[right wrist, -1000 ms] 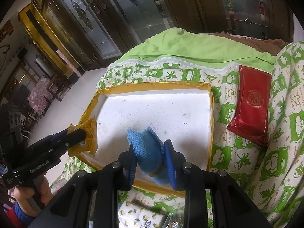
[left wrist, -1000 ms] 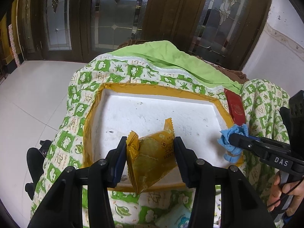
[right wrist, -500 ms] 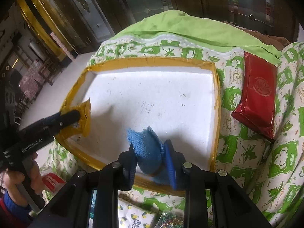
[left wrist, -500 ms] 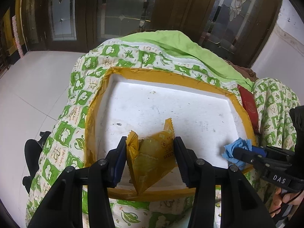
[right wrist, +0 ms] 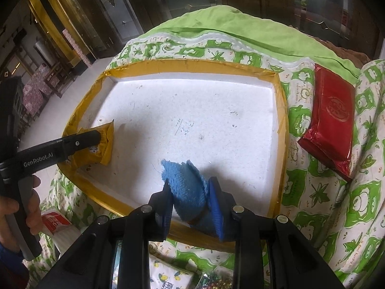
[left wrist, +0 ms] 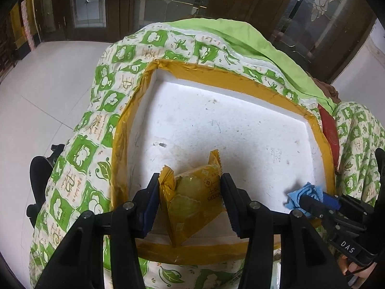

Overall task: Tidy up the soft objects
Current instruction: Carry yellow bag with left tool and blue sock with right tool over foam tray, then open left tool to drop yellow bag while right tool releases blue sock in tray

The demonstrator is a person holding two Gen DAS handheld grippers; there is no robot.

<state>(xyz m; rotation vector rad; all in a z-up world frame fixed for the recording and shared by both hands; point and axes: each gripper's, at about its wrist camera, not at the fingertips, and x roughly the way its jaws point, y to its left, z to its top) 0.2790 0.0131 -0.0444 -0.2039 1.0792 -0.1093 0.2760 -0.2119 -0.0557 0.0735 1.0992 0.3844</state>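
A white foam tray (left wrist: 216,125) with a yellow taped rim lies on a green-and-white quilt; it also shows in the right wrist view (right wrist: 192,110). My left gripper (left wrist: 190,192) is shut on a yellow snack packet (left wrist: 192,200) over the tray's near left corner; the packet also shows in the right wrist view (right wrist: 101,144). My right gripper (right wrist: 190,195) is shut on a blue cloth (right wrist: 187,183) over the tray's near right edge. The cloth also shows in the left wrist view (left wrist: 303,193).
A red packet (right wrist: 329,118) lies on the quilt right of the tray. A red-and-white tissue pack (right wrist: 55,221) and a patterned pack (right wrist: 168,277) lie in front of the tray. Wooden glass doors stand behind. White floor lies to the left.
Both grippers have moved forward with their objects, from the tray's near rim to over its inside. Both grips are unchanged.
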